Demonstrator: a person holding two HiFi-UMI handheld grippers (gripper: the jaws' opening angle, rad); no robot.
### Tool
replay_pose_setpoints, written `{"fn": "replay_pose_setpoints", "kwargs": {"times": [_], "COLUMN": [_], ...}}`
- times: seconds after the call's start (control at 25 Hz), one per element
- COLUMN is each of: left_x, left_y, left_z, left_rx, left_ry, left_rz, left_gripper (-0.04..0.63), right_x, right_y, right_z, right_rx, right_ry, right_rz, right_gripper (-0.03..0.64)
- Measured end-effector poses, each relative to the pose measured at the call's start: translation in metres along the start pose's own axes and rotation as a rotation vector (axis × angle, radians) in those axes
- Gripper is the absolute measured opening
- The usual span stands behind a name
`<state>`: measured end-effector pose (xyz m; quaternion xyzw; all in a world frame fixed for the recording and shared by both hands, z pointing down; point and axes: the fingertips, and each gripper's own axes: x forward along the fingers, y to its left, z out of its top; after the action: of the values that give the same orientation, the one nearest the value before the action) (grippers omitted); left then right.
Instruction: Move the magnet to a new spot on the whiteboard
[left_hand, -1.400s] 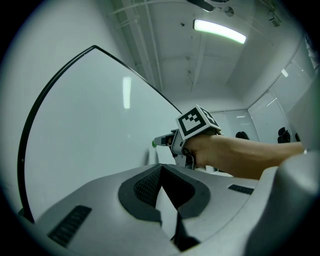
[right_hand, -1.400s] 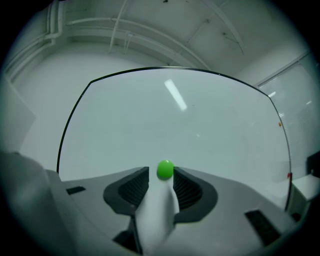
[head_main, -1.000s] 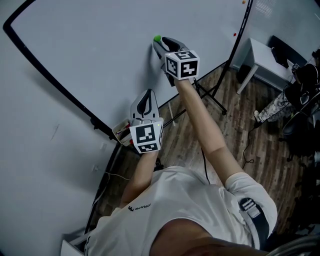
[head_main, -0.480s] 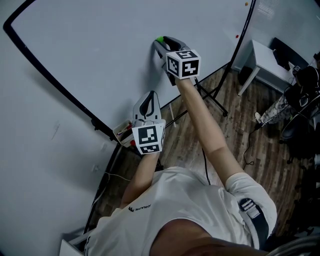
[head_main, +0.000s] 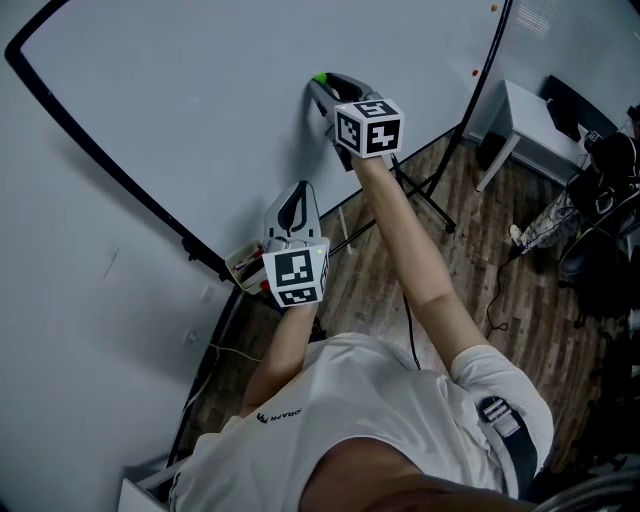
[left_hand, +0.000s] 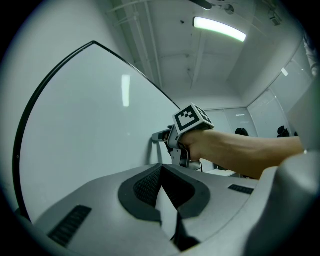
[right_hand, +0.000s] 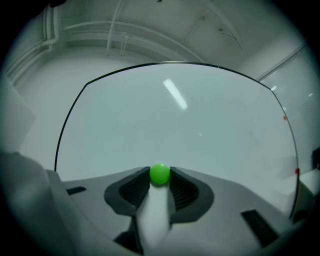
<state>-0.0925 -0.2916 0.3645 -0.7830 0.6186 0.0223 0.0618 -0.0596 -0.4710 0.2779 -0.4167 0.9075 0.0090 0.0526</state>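
Whiteboard (head_main: 180, 110) spread across the background, right gripper (head_main: 319, 86) raised against it, jaws closing on the green magnet (right_hand: 160, 173) lodged between them, left gripper (head_main: 297, 187) held lower, jaws pressed together.

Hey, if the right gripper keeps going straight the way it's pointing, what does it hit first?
The small round green magnet, already sitting between the right gripper's closing tongs. Directly behind it is the white whiteboard that it sticks to.
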Motion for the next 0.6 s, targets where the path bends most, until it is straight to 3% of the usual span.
{"fn": "replay_pose_setpoints", "kwargs": {"times": [0.6], "left_x": [-0.0016], "left_y": [-0.0006], "left_z": [0.0024], "left_rx": [-0.006], "left_ry": [-0.008], "left_rz": [0.004], "left_gripper": [0.003], "right_x": [-0.0024], "right_y": [0.0015], "right_z": [0.0005], "right_rx": [0.005], "right_ry": [0.006], "right_rz": [0.007], "right_gripper": [0.130]}}
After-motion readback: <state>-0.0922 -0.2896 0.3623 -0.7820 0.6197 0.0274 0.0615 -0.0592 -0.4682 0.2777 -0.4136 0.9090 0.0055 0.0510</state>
